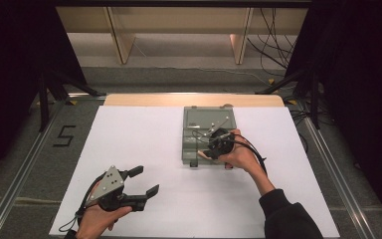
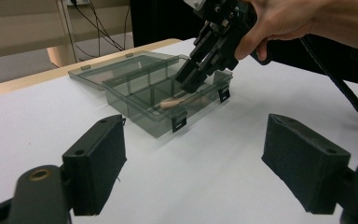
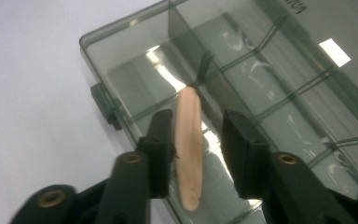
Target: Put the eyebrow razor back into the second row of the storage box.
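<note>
Right gripper [image 3: 196, 154] parted, wooden stick [image 3: 189, 149] loose between; left gripper [image 2: 193, 168] wide, empty.

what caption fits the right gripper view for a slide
Right gripper jaws apart around a slim tan wooden stick in a smoky clear plastic compartment box.

right gripper [image 1: 214, 147] over the open grey box [image 1: 197, 122]; left gripper [image 1: 142, 181] well apart.
</note>
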Demonstrator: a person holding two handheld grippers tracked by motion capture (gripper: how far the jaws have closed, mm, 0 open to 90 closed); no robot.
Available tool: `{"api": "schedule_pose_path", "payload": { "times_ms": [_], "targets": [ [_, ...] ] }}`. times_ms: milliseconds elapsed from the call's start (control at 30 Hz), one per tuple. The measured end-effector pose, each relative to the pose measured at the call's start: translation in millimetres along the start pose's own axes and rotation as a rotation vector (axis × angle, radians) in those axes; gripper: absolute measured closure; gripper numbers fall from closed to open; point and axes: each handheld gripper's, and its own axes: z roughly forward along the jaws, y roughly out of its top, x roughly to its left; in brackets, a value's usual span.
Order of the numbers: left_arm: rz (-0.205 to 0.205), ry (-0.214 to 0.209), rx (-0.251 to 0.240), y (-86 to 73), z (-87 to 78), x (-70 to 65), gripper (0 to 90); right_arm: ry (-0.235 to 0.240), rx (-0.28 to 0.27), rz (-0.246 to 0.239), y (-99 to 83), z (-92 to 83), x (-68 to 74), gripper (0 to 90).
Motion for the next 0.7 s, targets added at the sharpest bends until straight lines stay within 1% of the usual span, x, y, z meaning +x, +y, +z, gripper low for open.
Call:
{"api": "schedule_pose_path", "payload": {
  "times_ms": [33,67,100,133,167,233,267,300,367,400,433,467,500,533,567,600,633,667,700],
  "targets": [
    [0.004,-0.002,0.001,0.0,0.3,0.2,20.5,-0.007,-0.006,0.029,0.2,-2.0,0.2,59.1],
    [0.006,-0.003,0.003,0.1,0.4,0.4,20.5,-0.004,-0.029,0.041,-0.2,-5.1,-2.5,55.2],
    [0.002,-0.004,0.002,-0.2,1.0,0.4,20.5,-0.006,-0.039,0.056,-0.5,-8.2,-4.3,51.9],
    [0.003,0.001,0.005,-0.1,1.4,0.2,20.5,-0.007,-0.054,0.082,-0.9,-10.9,-5.4,48.2],
    [0.004,0.0,0.007,-0.1,1.9,0.2,20.5,-0.021,-0.079,0.09,-2.0,-12.3,-7.5,45.0],
    [-0.003,-0.002,0.004,0.7,2.9,0.5,20.5,-0.026,-0.095,0.128,-3.5,-16.9,-10.8,40.3],
    [-0.009,0.0,-0.003,1.1,3.5,0.9,20.6,-0.038,-0.124,0.127,-5.1,-19.1,-14.4,37.8],
    [-0.019,0.002,-0.009,1.7,4.4,1.6,20.6,-0.038,-0.126,0.148,-5.9,-21.5,-14.9,36.5],
    [-0.037,0.001,-0.017,2.6,6.4,4.0,20.6,-0.048,-0.173,0.15,-8.5,-25.6,-19.4,33.8],
    [-0.044,0.001,-0.018,3.5,8.4,5.6,20.6,-0.039,-0.17,0.177,-9.2,-29.9,-19.8,32.4],
    [-0.05,-0.001,-0.023,4.1,10.3,6.4,20.7,-0.052,-0.203,0.182,-11.0,-31.4,-21.3,31.3],
    [-0.053,0.004,-0.018,5.3,11.7,7.1,20.7,-0.049,-0.199,0.191,-11.6,-34.8,-22.6,31.4],
    [-0.049,0.002,-0.023,7.4,14.4,8.2,20.7,-0.062,-0.226,0.193,-13.1,-36.7,-24.4,31.1],
    [-0.056,0.003,-0.023,8.8,15.9,8.4,20.7,-0.073,-0.257,0.202,-14.7,-38.3,-26.3,29.4],
    [-0.066,-0.003,-0.032,11.4,19.7,8.7,20.7,-0.076,-0.268,0.206,-15.6,-39.7,-27.8,28.7],
    [-0.067,-0.003,-0.028,13.4,21.8,9.0,20.8,-0.076,-0.282,0.219,-16.9,-42.5,-30.1,28.2],
    [-0.06,-0.007,-0.028,16.2,25.8,9.8,20.9,-0.066,-0.277,0.223,-17.8,-45.2,-31.9,27.7],
    [-0.055,-0.009,-0.028,19.4,31.8,10.3,20.8,-0.061,-0.288,0.227,-19.1,-46.1,-34.0,27.4],
    [-0.06,-0.011,-0.025,21.2,35.7,10.1,20.9,-0.067,-0.292,0.233,-20.8,-48.0,-35.9,27.0]
  ]
}}
